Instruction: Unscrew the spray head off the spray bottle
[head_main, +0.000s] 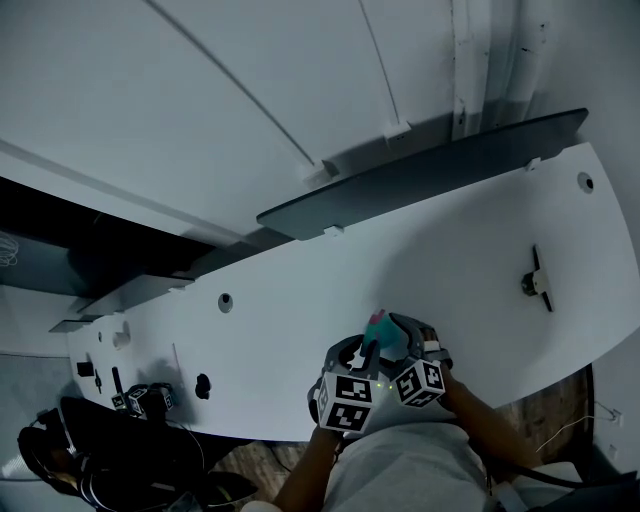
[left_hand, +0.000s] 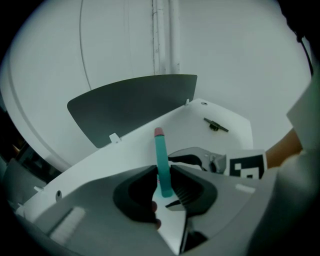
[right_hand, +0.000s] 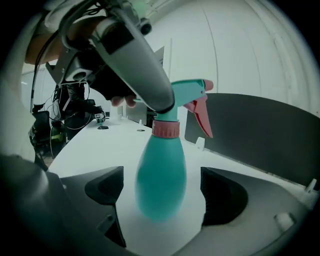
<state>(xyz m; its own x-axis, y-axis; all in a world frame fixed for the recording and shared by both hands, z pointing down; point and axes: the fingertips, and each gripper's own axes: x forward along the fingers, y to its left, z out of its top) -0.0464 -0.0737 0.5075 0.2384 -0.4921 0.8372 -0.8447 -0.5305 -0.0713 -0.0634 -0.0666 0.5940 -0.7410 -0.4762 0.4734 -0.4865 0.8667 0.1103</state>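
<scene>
A teal spray bottle with a pink collar, a teal spray head and a pink trigger stands upright near the front edge of the white table. My left gripper reaches down from above and is shut on the spray head, whose pink nozzle tip points away. My right gripper is open, and the bottle's body sits between its dark pads without touching them. In the head view both grippers meet at the bottle.
A dark grey panel runs along the table's back edge. A small black fitting lies on the table at the right. Cables and gear crowd the left end. A person's arms and lap lie just below the grippers.
</scene>
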